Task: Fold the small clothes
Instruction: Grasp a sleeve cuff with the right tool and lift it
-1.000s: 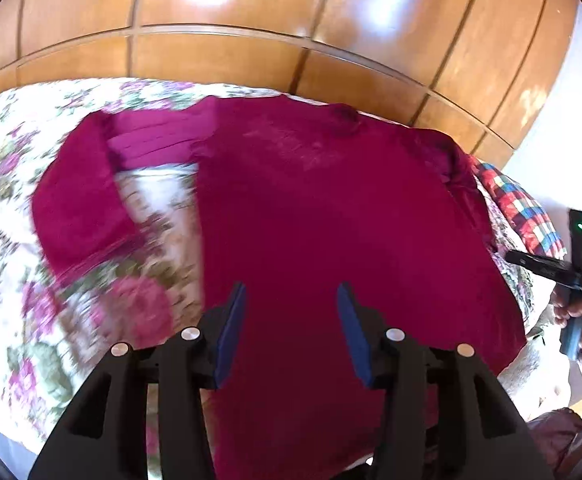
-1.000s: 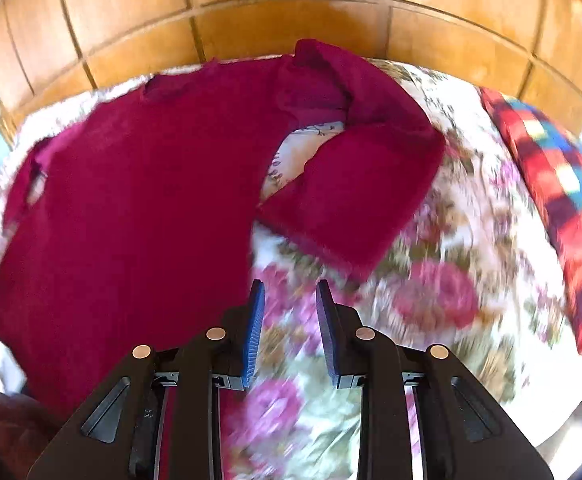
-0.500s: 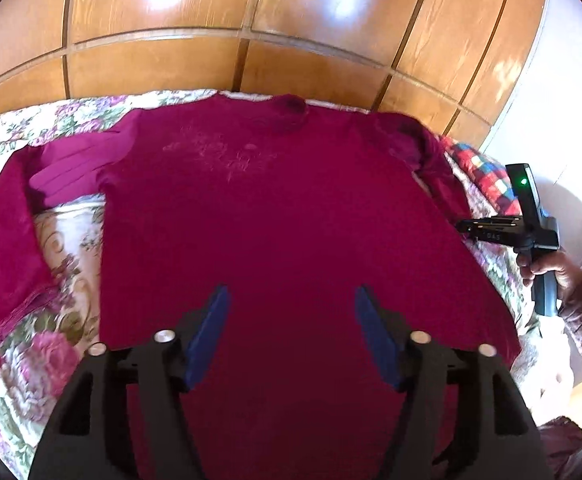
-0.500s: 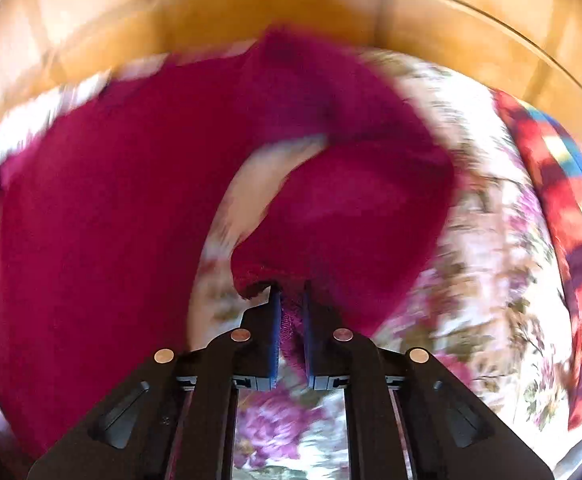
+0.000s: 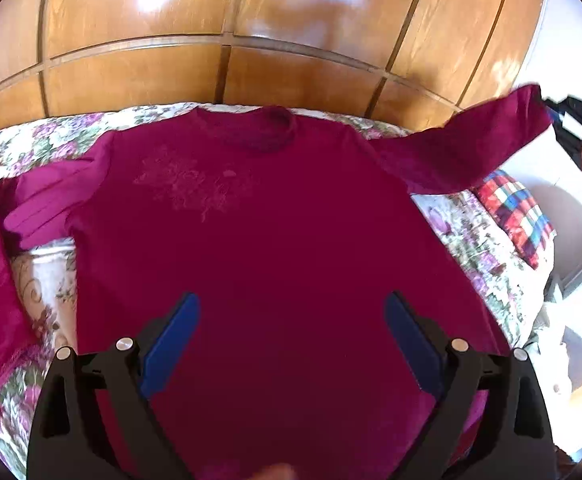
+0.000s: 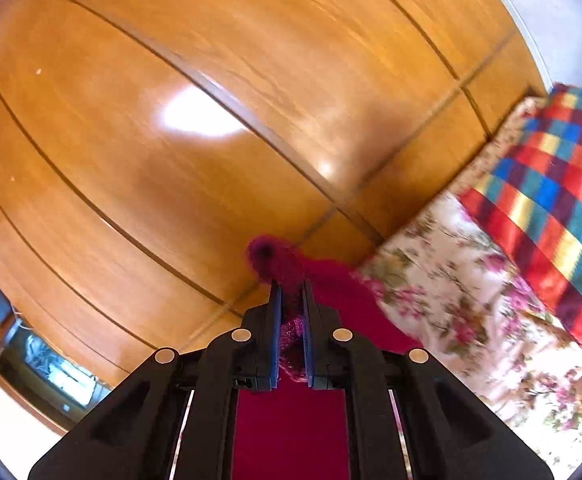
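Item: magenta sweater (image 5: 275,240), flat on floral bed (image 5: 487,248). Right claw (image 6: 291,312) clamped on raised sleeve cuff (image 6: 279,264); left claw (image 5: 291,336) apart above hem (idle). Advice: carry sleeve straight across chest, keeping tension.

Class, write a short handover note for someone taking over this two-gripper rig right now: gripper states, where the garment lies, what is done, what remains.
Left gripper: open, hovering over the body of the magenta long-sleeved sweater, holding nothing.
Right gripper: shut on the cuff of the sweater's right sleeve, lifted off the floral bedspread.
Sweater lies flat, neck toward the wooden headboard; the other sleeve lies bent at the side.
Done: no fold visible.
Left: fold both sleeves inward, then the body.
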`<action>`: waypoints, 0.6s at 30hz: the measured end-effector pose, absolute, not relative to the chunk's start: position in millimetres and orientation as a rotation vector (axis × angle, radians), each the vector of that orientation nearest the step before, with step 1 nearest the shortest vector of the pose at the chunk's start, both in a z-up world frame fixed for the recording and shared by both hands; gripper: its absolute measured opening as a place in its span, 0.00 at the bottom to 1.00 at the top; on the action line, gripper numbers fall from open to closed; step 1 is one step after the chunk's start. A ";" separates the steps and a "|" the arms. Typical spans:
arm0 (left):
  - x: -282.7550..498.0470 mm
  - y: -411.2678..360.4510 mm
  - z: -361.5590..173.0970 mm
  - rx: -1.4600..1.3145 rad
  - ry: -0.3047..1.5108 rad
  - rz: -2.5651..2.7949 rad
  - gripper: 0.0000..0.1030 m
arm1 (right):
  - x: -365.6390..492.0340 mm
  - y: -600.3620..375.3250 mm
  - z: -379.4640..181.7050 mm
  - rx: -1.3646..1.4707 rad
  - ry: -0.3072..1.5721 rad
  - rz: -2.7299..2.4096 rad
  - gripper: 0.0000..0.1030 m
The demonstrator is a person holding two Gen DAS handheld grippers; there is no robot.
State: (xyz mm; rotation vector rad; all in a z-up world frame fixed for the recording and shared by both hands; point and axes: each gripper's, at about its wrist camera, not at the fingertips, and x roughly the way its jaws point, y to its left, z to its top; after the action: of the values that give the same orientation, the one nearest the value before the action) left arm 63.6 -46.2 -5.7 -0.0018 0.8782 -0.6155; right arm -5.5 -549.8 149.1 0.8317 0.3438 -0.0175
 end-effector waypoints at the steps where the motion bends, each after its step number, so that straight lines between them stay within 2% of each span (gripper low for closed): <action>1: 65.5 -45.5 -2.7 -0.008 0.865 -0.611 0.90 | -1.2 -546.9 154.6 0.832 0.346 -0.005 0.08; 10: 81.2 -14.2 16.4 -0.140 0.803 -0.595 0.90 | 93.3 -421.8 175.7 0.746 0.476 0.184 0.08; 16: 95.6 20.2 10.8 -0.246 0.788 -0.538 0.91 | 171.6 -316.0 158.3 0.674 0.615 0.311 0.08; 18: 100.2 28.8 8.2 -0.260 0.785 -0.520 0.96 | 198.5 -280.5 143.4 0.636 0.677 0.340 0.08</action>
State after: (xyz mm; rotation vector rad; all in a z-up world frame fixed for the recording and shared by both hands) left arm 100.2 28.8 8.2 -0.2603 0.7852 -0.5197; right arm 198.5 -280.5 143.4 0.6358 0.6772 0.3397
